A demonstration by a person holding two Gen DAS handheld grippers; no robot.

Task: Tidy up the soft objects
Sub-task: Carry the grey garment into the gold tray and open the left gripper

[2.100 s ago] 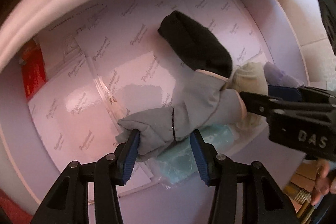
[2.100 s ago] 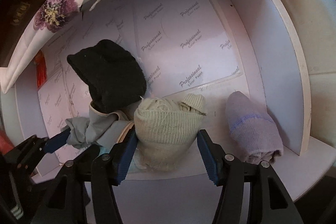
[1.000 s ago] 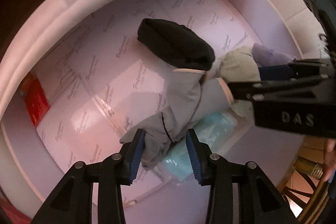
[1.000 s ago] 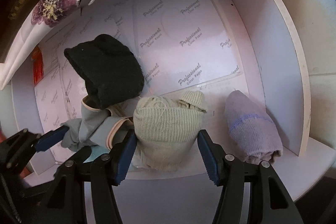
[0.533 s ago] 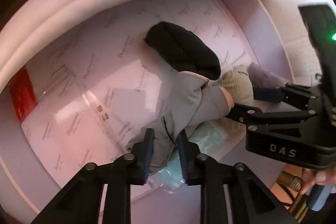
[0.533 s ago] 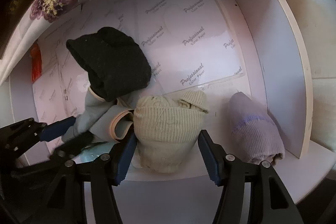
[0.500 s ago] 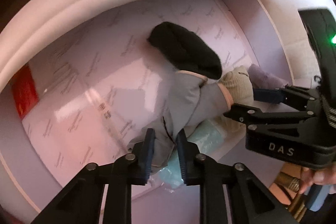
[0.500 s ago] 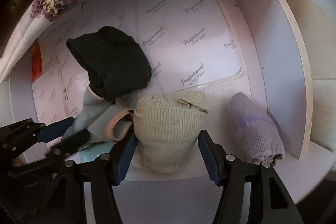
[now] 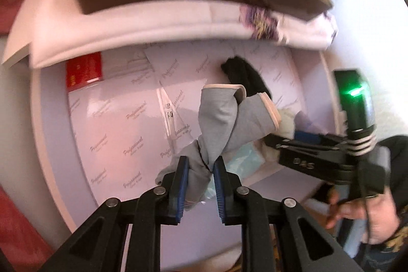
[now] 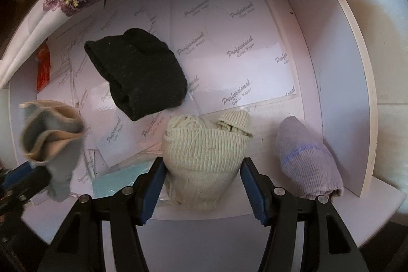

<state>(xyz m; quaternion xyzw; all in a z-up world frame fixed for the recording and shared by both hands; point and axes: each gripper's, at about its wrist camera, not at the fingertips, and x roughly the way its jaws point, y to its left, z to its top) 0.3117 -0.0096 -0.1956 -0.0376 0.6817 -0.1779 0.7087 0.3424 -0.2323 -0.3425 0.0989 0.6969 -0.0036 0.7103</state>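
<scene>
My left gripper (image 9: 198, 179) has just clamped its jaws on the grey sock pair (image 9: 224, 124) and lifted it off the shelf (image 10: 255, 208), so it hangs at nine o'clock in the right view (clear of the black sock bundle (image 10: 137, 73)). My right gripper (image 10: 201, 185) keeps its jaws apart, flanking the cream knit bundle (image 10: 204, 152) without squeezing, so I judge one item is ready to re-place.

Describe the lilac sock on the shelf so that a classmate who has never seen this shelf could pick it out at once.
Start at the white shelf lined with printed paper sheets and go to its upright side panel. The rolled lilac knitted sock lies right beside that panel, apart from the cream ribbed knitted sock. It alone is lilac, with a thin blue stitched line across it.
</scene>
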